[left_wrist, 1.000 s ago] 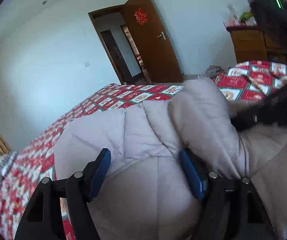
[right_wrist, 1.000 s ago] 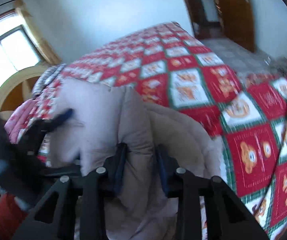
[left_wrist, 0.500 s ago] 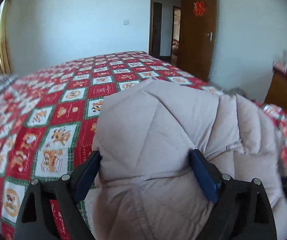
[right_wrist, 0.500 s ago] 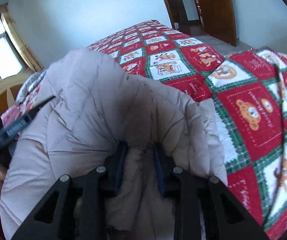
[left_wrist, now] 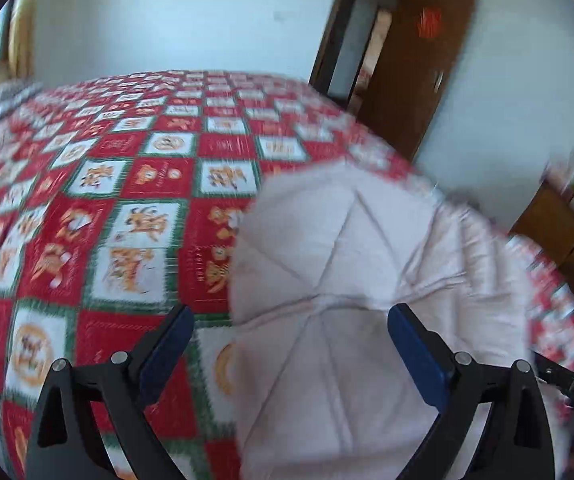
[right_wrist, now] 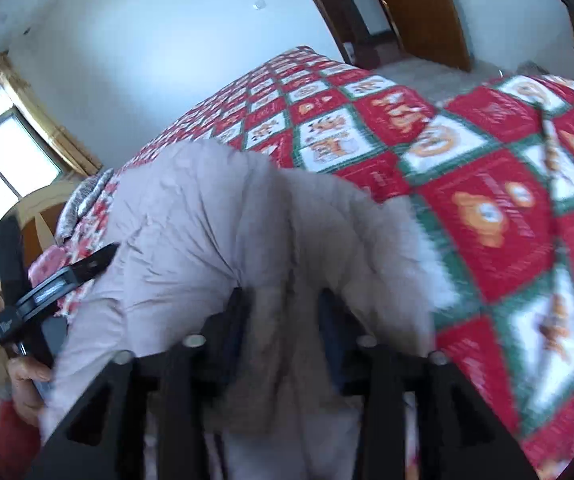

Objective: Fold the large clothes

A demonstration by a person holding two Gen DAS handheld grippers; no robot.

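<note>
A pale pink-beige puffer jacket (left_wrist: 359, 248) lies bunched on the bed, its fur-trimmed edge (right_wrist: 415, 264) toward the right. My left gripper (left_wrist: 291, 311) hangs over the jacket's left edge. Its jaws are wide and still opening, one blue pad (left_wrist: 167, 344) over the bedspread, the other over the quilted fabric, neither pressing. My right gripper (right_wrist: 283, 300) straddles a raised fold of the jacket (right_wrist: 207, 216). Its jaws are opening, with the fold still between them. A hand (right_wrist: 27, 380) holds the left gripper (right_wrist: 47, 288) at the jacket's far left.
A red, white and green patchwork bedspread (left_wrist: 99, 208) covers the whole bed. A brown door (left_wrist: 415, 72) stands open behind it. A wooden dresser (left_wrist: 547, 232) is at the right, a window (right_wrist: 3, 160) and wooden headboard (right_wrist: 27, 208) at the left.
My left gripper has rolled upright, slid left toward the jacket's edge and spread wider. The right jaws, shut on the fold before, have parted a little around it.
</note>
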